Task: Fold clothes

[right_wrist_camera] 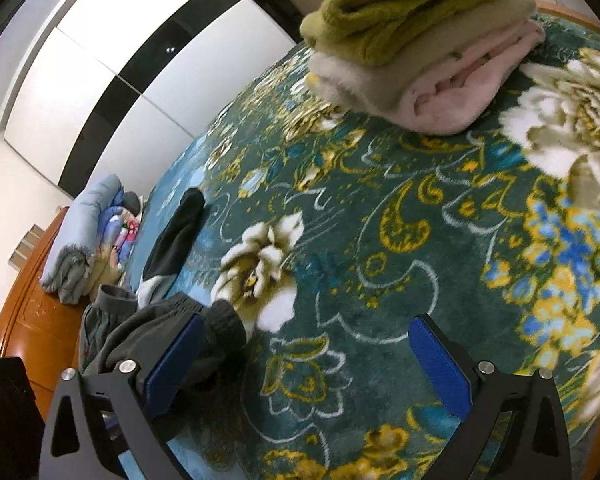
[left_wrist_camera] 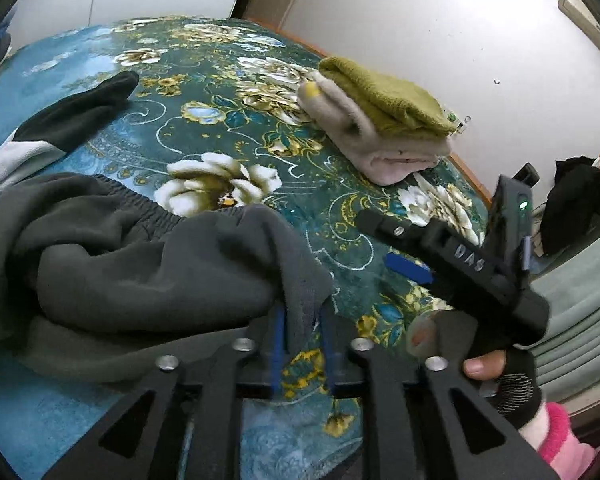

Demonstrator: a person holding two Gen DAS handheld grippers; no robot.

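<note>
Grey trousers (left_wrist_camera: 132,256): we see them crumpled on the floral bed (left_wrist_camera: 228,92).
Left gripper (left_wrist_camera: 302,320): jaws slightly apart, a grey fold between them.
Right gripper (right_wrist_camera: 304,360): jaws wide, holding nothing.

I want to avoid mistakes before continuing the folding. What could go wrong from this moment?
1. A corner of the grey trousers sits between the fingers of the left gripper, which are not fully closed; it may slip out.
2. The right gripper is wide open over the floral blanket, with only bunched grey cloth at one finger; it may catch blanket pile.
3. A wide sweep may knock the folded stack nearby.
</note>
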